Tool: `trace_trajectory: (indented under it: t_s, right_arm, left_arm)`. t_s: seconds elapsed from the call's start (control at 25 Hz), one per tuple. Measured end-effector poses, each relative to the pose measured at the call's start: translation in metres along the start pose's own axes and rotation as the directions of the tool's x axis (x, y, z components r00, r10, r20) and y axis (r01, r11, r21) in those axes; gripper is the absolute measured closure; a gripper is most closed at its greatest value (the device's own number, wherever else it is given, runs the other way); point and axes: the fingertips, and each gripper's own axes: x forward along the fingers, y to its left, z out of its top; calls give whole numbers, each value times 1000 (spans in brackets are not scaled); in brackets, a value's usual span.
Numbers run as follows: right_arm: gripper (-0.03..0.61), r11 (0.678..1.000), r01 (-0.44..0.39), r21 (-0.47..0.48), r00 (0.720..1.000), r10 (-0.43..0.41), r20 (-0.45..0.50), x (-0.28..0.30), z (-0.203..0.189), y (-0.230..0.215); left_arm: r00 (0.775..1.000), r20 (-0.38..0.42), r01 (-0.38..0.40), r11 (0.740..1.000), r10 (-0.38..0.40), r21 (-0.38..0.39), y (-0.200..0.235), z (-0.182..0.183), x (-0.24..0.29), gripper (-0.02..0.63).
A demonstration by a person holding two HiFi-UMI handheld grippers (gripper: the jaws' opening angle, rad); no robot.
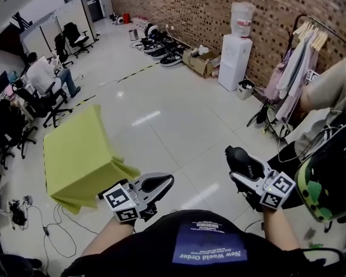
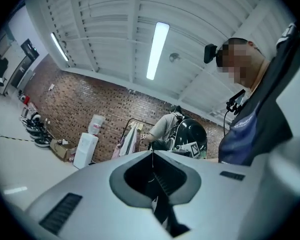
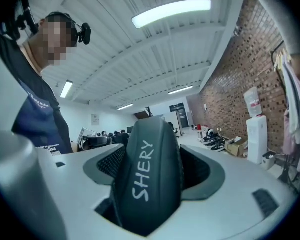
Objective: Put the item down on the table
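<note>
My right gripper [image 1: 237, 167] is held up at the lower right of the head view, above the floor. It is shut on a black rounded item [image 1: 245, 161]. In the right gripper view that item [image 3: 147, 179] fills the gap between the grey jaws [image 3: 150, 189] and carries the white word SHERY. My left gripper [image 1: 166, 182] is at the lower middle, its jaws together with nothing in them; the left gripper view [image 2: 152, 156] shows the same. The table with a yellow-green cloth [image 1: 75, 154] stands to the left, beyond the left gripper.
A water dispenser [image 1: 236, 56], a cardboard box [image 1: 200, 61] and a clothes rack [image 1: 300, 56] line the brick wall. A dark green helmet [image 1: 326, 183] is close on the right. People sit on office chairs at desks [image 1: 46, 77] far left. Cables [image 1: 23, 212] lie on the floor.
</note>
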Motion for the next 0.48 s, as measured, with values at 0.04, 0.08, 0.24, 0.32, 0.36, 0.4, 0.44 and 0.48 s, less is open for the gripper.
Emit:
trace_trajectory:
  t_s: [0.04, 0.08, 0.24, 0.32, 0.36, 0.4, 0.44, 0.48]
  right_arm:
    - [242, 1000, 14, 6, 1000, -14, 8, 19, 5, -9]
    - [241, 1000, 27, 3, 1000, -27, 13, 38, 11, -17]
    - [241, 998, 63, -11, 997, -62, 35, 104, 29, -57]
    - [242, 998, 67, -5, 997, -66, 34, 132, 33, -77]
    - [242, 998, 64, -4, 998, -64, 30, 145, 35, -87]
    - [242, 998, 60, -3, 998, -60, 27, 157, 37, -97]
    - [242, 998, 56, -2, 998, -56, 26, 168, 39, -109]
    - [242, 999, 53, 0, 998, -53, 28, 178, 41, -122]
  left_arm:
    - [1000, -14, 14, 1000, -13, 3, 22, 8, -1, 609]
    - [999, -28, 27, 1000, -27, 10, 43, 16, -2, 609]
    - [997, -47, 63, 998, -61, 30, 117, 45, 0, 609]
    - [997, -42, 60, 998, -59, 27, 146, 56, 3, 609]
    - [998, -40, 57, 998, -57, 24, 159, 61, 4, 609]
    - [998, -41, 55, 998, -54, 21, 172, 65, 7, 609]
    - [998, -42, 52, 998, -51, 19, 184, 67, 10, 610]
    - [998, -44, 45, 999, -45, 18, 198, 68, 15, 609]
